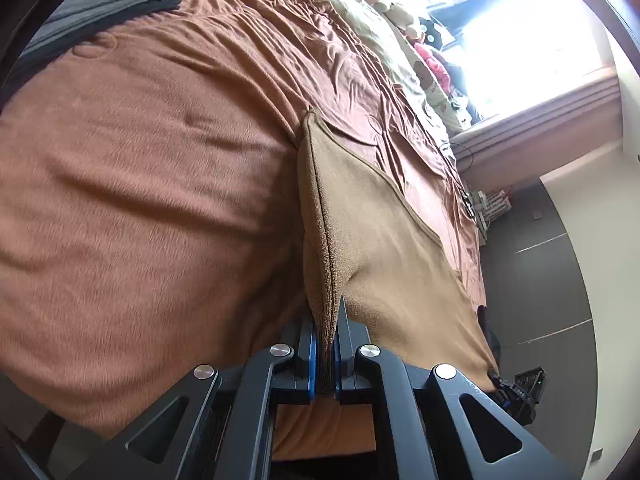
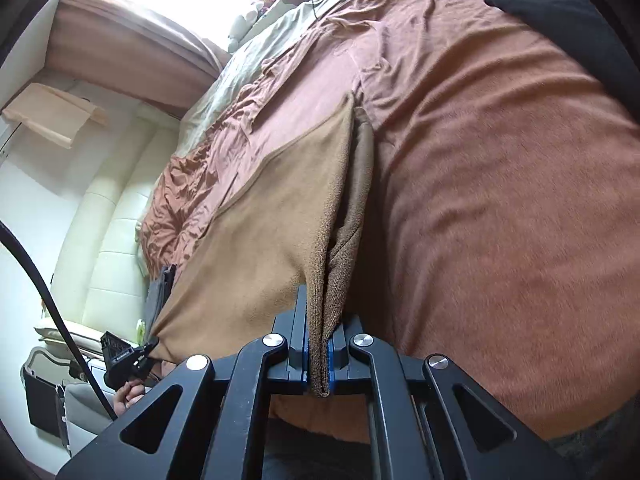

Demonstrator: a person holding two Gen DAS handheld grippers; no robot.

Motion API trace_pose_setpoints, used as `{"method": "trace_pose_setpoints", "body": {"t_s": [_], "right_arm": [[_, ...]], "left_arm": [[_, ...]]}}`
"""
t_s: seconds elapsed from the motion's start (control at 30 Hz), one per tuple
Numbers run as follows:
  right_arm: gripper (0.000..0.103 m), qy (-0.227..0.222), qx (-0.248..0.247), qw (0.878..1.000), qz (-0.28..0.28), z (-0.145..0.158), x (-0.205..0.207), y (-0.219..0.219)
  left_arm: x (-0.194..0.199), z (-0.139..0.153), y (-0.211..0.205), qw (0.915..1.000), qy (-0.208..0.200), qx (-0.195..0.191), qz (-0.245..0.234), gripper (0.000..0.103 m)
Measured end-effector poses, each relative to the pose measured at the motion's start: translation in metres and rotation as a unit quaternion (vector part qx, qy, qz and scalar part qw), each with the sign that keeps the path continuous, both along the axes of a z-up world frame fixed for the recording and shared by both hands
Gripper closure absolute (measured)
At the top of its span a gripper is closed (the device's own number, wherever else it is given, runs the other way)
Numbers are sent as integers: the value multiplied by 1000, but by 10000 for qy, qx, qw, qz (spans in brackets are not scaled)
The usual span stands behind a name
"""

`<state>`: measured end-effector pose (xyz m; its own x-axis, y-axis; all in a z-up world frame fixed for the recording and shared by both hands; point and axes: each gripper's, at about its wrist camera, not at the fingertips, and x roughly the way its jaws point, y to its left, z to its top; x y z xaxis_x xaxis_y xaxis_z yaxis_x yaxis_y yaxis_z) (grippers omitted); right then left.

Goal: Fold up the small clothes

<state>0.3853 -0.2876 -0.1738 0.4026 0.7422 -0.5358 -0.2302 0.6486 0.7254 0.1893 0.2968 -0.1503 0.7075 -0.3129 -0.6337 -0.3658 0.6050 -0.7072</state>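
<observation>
A: Start with the big thing. What's under it all?

B: The bed point(image 1: 140, 200), covered in a rust-brown fleece blanket. Rumpled bedding and some soft toys point(image 1: 430, 64) lie toward the window end. A grey folded pile point(image 1: 100, 4) sits at one far corner in the left wrist view, and a black garment point(image 2: 560, 28) lies at the far edge in the right wrist view.

A: And the piece being folded?

B: A tan cloth point(image 1: 380, 232), soft and towel-like with a stitched hem. It is stretched between the two grippers, its near edge lifted, the rest draped down onto the blanket and reaching away from both cameras toward the window.

A: How are the grippers set?

B: The left gripper point(image 1: 326, 360) is pinched tight on one corner, with doubled fabric bunched between its blue pads point(image 1: 312, 360). The right gripper point(image 2: 318, 364) is clamped just as tightly on the other corner. Each shows small at the edge of the other's view, at the far end of the held edge.

A: So which way does the fold go?

B: My judgement: the held edge runs side to side between the hands and the long axis runs straight ahead. Both hands are equally near, so they should carry the edge forward together, keeping it taut.
</observation>
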Motion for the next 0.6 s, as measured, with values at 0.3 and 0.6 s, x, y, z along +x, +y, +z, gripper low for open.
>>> {"method": "trace_pose_setpoints", "body": {"t_s": [0.3,0.6], "right_arm": [[92,63,-1250,9919,-194,17,-16,14],[45,-883,-1810,9793,-219,104,-48,40]], "left_arm": [[-4,-29,-11,9988,477,-96,-90,97],[-14,-38,-20,9995,327,44,1,61]]}}
